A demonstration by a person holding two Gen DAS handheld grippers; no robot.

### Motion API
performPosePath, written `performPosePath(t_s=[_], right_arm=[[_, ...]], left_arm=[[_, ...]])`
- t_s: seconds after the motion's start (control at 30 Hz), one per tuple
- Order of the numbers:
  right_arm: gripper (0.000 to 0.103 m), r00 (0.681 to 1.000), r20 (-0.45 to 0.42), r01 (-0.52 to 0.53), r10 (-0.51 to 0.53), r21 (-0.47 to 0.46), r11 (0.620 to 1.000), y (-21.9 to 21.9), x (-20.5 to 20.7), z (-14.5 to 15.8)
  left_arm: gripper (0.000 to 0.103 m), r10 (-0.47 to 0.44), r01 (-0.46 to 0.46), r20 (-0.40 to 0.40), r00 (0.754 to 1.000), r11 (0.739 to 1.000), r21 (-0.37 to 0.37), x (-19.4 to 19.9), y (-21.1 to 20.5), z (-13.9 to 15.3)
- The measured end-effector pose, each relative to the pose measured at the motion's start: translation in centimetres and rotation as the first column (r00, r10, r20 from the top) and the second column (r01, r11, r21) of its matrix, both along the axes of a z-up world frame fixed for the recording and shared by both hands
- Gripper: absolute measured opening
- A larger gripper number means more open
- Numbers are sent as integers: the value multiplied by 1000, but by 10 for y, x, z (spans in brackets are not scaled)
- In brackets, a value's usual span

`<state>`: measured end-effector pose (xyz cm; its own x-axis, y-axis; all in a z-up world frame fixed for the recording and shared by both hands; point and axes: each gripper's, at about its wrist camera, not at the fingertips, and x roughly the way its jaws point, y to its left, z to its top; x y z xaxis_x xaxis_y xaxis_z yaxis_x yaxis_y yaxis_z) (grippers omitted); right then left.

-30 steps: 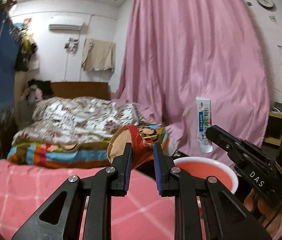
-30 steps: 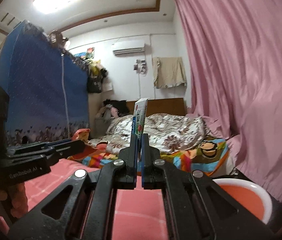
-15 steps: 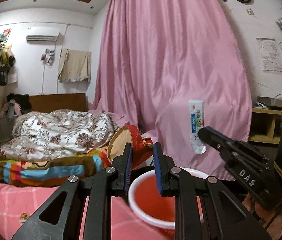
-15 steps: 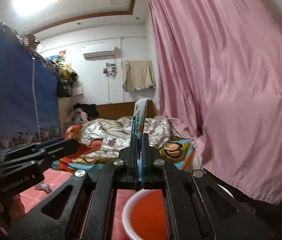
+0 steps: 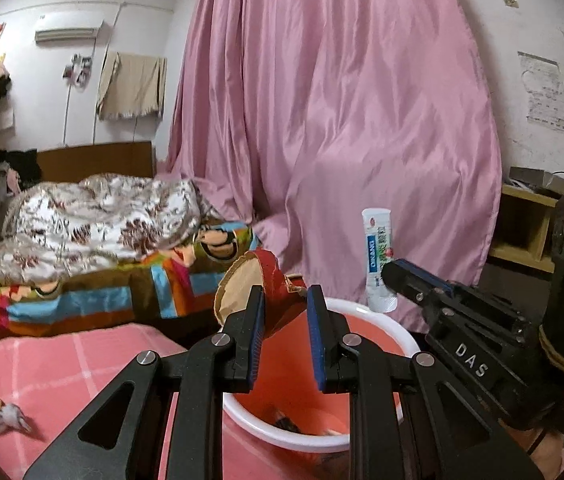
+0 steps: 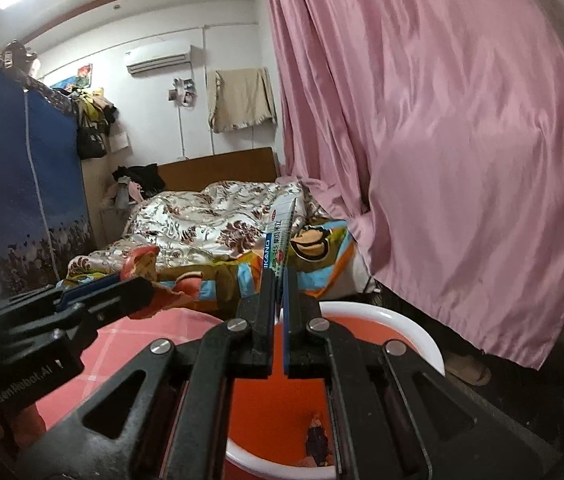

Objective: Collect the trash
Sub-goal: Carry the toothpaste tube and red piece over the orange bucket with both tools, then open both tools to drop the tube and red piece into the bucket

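Now both grippers hang over the red bin (image 5: 386,322), which stands at the near edge of the pink checked bed cover (image 5: 62,364). Left gripper (image 5: 284,334): jaws pinched on a crumpled red wrapper (image 5: 272,276), held at its lower end, the rest flaring up past the tips. Right gripper (image 6: 279,312): jaws fully closed on a flattened toothpaste tube (image 6: 280,236), gripped at its base, standing upright. Both pieces look light; the wrapper soft and springy, likely to cling to a pad on release; the tube flat, slick and floppy, best held across its flat faces. One crumpled scrap (image 5: 4,418) lies at the cover's near left corner, uncollected.
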<state>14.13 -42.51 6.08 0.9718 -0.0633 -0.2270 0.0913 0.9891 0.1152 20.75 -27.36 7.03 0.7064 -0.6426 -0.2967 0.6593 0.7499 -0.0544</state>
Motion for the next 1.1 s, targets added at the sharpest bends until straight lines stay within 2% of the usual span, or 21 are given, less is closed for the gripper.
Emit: performPosePath(t_s=[0.37, 0.5, 0.87, 1.0, 1.1], right_arm=[[10, 991, -131, 25, -16, 63, 998, -21, 21, -20], [10, 984, -180, 28, -11, 92, 995, -27, 28, -28], [11, 969, -248, 46, -13, 127, 991, -36, 35, -40], [11, 966, -260, 49, -14, 131, 990, -37, 37, -42], [12, 964, -266, 50, -12, 137, 989, -38, 37, -43]], left_arm=[[18, -29, 36, -108, 994, 997, 65, 16, -17, -23], [18, -33, 43, -150, 988, 997, 61, 21, -20, -28], [19, -23, 50, -246, 969, 993, 103, 36, -28, -44], [37, -27, 50, -264, 964, 995, 81, 39, -24, -46], [37, -24, 42, -278, 960, 997, 58, 41, -19, -44]])
